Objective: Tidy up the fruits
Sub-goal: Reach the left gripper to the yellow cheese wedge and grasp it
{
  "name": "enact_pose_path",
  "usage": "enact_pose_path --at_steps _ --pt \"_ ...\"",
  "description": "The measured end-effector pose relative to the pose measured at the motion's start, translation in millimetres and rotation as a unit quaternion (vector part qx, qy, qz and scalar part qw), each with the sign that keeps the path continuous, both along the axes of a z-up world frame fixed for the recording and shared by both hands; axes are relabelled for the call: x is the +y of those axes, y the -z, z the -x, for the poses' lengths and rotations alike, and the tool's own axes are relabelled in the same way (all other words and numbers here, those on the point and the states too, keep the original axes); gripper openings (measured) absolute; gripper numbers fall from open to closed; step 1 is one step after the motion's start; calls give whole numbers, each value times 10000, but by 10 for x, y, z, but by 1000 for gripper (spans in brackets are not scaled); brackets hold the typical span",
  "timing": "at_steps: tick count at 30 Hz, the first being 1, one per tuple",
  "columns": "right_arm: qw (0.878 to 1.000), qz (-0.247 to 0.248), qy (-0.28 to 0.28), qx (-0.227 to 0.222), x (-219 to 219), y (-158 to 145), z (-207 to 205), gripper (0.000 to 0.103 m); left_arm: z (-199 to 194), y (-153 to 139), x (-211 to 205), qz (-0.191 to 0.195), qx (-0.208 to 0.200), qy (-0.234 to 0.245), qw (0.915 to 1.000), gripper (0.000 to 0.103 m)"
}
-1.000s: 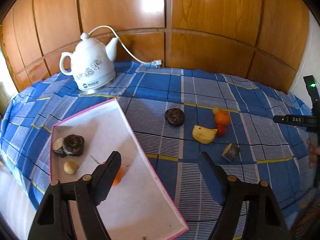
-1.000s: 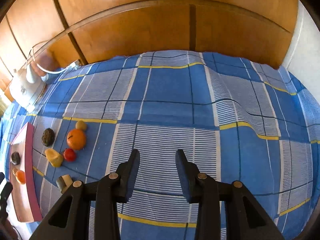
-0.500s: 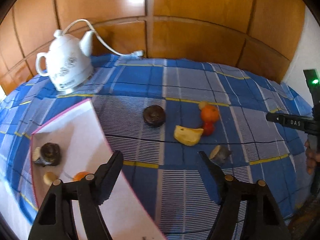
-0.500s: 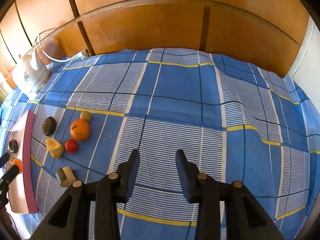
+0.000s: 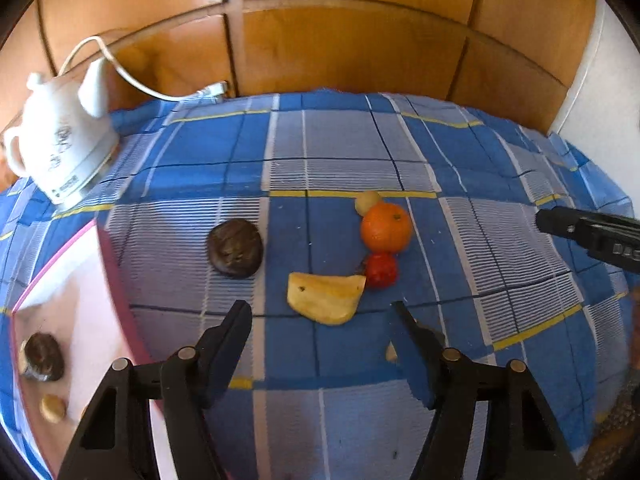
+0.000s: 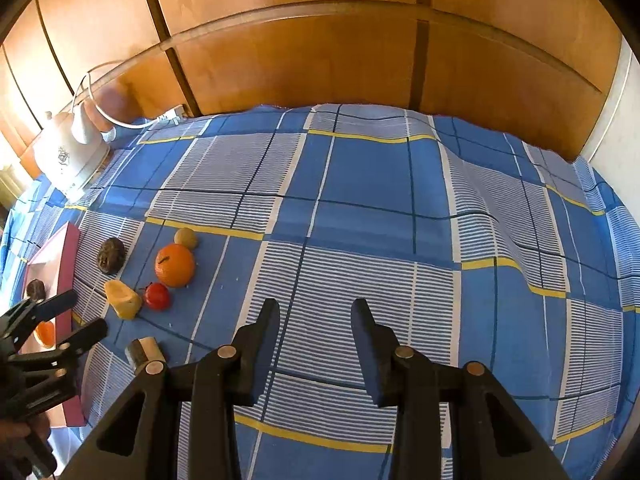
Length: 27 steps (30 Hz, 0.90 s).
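Sorting is partway: tray (image 5: 80,304) holds a few fruits, six wait on the counter (image 6: 360,200) (left hand-held gripper (image 5: 320,320) narrowing, empty).

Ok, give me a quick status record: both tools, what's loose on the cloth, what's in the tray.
left tool: open, jaws have just been closing, nothing between them
right tool: open, narrow gap, empty
on cloth: orange; red fruit; yellow wedge; brown fruit; small pale fruit; cut piece
in tray: dark piece; beige ball
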State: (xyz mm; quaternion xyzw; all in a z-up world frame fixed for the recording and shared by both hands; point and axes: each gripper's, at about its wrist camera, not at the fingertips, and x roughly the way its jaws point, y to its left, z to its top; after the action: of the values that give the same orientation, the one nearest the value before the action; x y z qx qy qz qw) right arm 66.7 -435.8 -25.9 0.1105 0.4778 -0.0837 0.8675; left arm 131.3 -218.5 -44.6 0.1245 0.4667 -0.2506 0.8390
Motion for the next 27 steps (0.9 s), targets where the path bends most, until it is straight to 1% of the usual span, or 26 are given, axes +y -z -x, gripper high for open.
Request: enact_pose_path --at_steps 4,5,6,7,8,9,11,14,17,21,27 --pt "10000 -28 -2 -7 4 -4 0 37 -167 151 -78 -70 162 16 9998 70" --pt "10000 -36 -5 -8 5 -4 -2 37 -204 202 -91 -102 224 34 9997 63" --pt "10000 -40 -11 -11 5 -3 -4 37 -240 269 -96 -103 365 71 9993 43" --pt "10000 -40 -16 -7 6 2 -9 37 -258 313 -88 -79 481 76 9988 44" --pt "10000 -41 -19 2 8 5 -12 37 -243 289 -65 25 399 61 9992 44" --pt "10000 -47 -28 9 10 10 -15 37 -232 278 -54 59 409 63 9991 43" --pt "10000 -74 -52 0 14 16 -17 37 -171 237 15 265 462 67 9986 43" --pt "9997 -178 -167 -25 46 22 -26 37 -19 158 125 389 351 97 9986 43" --pt "9989 -281 -380 -45 123 35 -46 37 190 35 239 507 188 115 9985 43" --pt "9964 -416 -733 68 259 96 -87 37 370 -78 382 658 103 46 9978 43" --pt "9911 -291 -1267 273 512 219 -130 37 603 -154 617 750 79 -112 9971 43"
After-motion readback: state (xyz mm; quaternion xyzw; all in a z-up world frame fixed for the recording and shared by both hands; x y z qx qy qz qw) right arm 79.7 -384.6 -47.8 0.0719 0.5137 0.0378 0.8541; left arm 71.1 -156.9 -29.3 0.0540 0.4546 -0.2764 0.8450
